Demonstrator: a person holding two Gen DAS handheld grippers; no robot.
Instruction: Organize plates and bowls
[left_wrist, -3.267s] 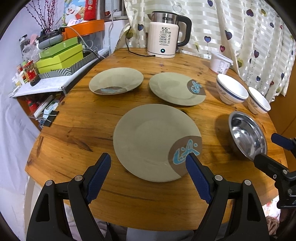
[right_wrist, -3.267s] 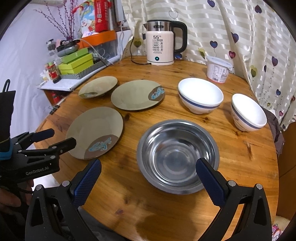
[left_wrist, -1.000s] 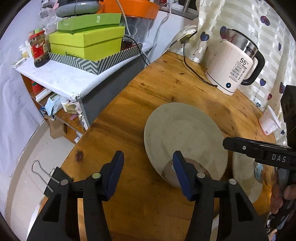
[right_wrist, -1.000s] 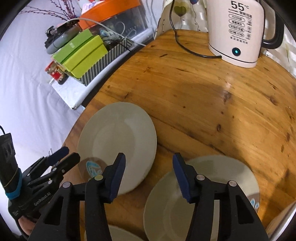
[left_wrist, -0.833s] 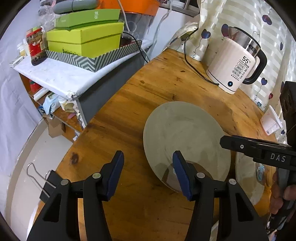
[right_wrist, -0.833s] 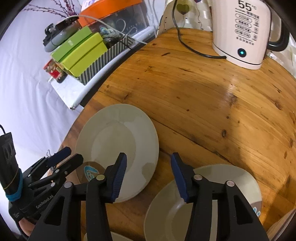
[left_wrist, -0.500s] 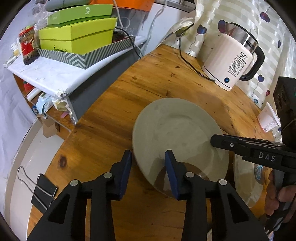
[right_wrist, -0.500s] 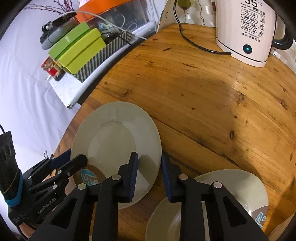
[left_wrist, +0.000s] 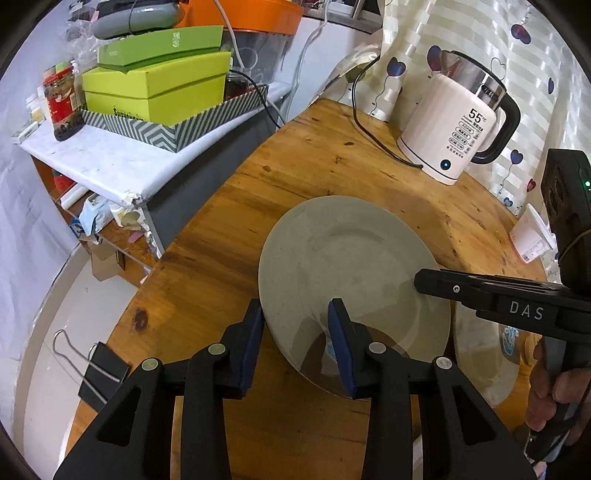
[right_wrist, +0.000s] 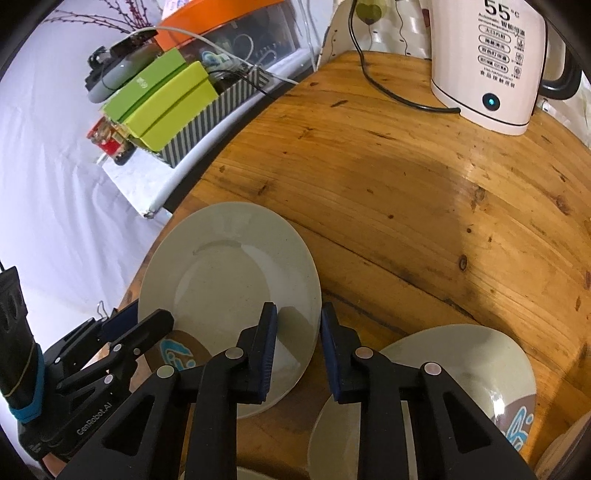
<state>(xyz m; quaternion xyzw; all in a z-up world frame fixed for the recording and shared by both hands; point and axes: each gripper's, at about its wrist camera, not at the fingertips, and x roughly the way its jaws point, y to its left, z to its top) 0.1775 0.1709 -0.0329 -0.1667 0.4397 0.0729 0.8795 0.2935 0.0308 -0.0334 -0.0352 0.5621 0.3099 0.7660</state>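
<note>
Both grippers clamp the same grey plate (left_wrist: 351, 266) at its near rim. Left gripper (left_wrist: 295, 343) pinches the near-left edge, beside the blue-printed patch; right gripper (right_wrist: 297, 345) pinches the near-right edge, jaws narrow on the rim. Plate stretches away from both, toward the kettle (left_wrist: 454, 133). Second plate (right_wrist: 454, 373) lies flat just right of it on the table (right_wrist: 406, 184): likely stacking target.

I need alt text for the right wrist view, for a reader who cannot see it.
Both grippers grip opposite rims of one round grey-green ceramic plate on the round wooden table: the right gripper at its right edge, the left gripper at its left. A white electric kettle stands behind.
</note>
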